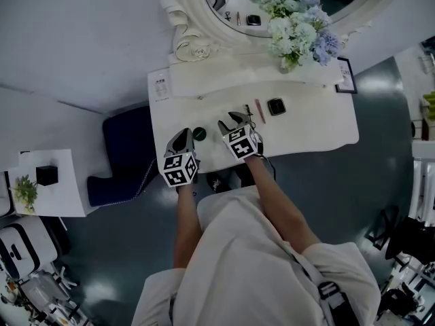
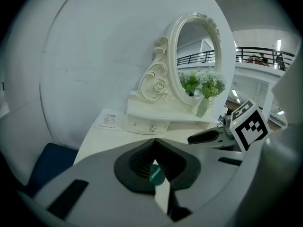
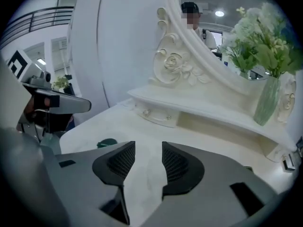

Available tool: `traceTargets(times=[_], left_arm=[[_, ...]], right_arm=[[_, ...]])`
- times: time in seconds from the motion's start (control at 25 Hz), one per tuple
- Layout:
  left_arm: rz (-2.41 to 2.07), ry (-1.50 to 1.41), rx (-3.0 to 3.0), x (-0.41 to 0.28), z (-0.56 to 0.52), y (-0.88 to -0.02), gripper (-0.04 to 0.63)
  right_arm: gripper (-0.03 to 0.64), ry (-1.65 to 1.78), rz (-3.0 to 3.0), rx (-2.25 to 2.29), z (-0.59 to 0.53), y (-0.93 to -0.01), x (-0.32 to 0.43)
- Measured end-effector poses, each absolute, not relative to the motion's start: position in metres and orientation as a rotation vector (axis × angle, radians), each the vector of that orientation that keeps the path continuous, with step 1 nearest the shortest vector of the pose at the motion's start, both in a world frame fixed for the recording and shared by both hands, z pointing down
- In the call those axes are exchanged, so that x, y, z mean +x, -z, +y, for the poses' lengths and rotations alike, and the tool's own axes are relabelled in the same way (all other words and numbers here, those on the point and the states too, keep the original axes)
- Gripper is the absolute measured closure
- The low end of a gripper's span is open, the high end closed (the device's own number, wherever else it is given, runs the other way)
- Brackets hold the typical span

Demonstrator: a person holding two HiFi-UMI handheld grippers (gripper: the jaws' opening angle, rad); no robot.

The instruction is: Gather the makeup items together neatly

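The right gripper [image 3: 148, 148] has its dark ribbed jaws a moderate way apart with only bare tabletop between them. The left gripper [image 2: 154, 142] has its jaw tips touching and grips nothing. The small round dark-green makeup pot [image 1: 199, 134] lies flat on the table between the two grippers. In the head view it sits just right of the left gripper's tips, in the right gripper view it is off to the left of that gripper's jaws and outside their gap, and in the left gripper view it shows through the slit under the closed jaws. Just right of the right gripper's tips, a slim pink makeup stick [image 1: 259, 111] and a dark square compact [image 1: 276, 106] lie close together, apart from the green pot. All rest on the white curved-edge dressing table [image 1: 326, 131], whose back carries a low white drawer shelf [image 3: 156, 113], an oval mirror in a carved white frame [image 2: 161, 79] and a bunch of white and blue flowers [image 1: 296, 22]. A white leaflet [image 1: 160, 87] lies at the table's left rear corner, and a navy stool [image 1: 126, 151] stands left of the table.
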State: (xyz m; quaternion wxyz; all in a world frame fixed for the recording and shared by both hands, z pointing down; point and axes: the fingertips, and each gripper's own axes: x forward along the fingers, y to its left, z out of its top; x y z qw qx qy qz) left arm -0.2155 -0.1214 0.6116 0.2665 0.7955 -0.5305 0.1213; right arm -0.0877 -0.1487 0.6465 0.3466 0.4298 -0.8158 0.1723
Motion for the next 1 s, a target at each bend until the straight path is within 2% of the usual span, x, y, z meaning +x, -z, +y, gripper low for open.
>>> traceTargets(times=[0.36,0.6,0.72,1.0], left_arm=[[-1.459,-0.350,2.152,-0.252,-0.095,-0.613,0.580],[-1.492,-0.350,2.131,-0.272,-0.096,-0.614,0.581],[-1.502,-0.335,2.123,-0.278,-0.099,-0.616,0.581],[-1.481,-0.323,2.111,-0.272,-0.101,-0.623,0.581]], right_arm=[[0.353,-0.530,-2.203,0.900,-0.107,-0.676,-0.173],[0.354,-0.436,-2.260,0.774,-0.114,-0.678,-0.196],[0.417,-0.251,-2.285,0.491,-0.110,-0.677,-0.204],[0.460,0.091,-2.111,-0.058,-0.097,-0.693,-0.213]])
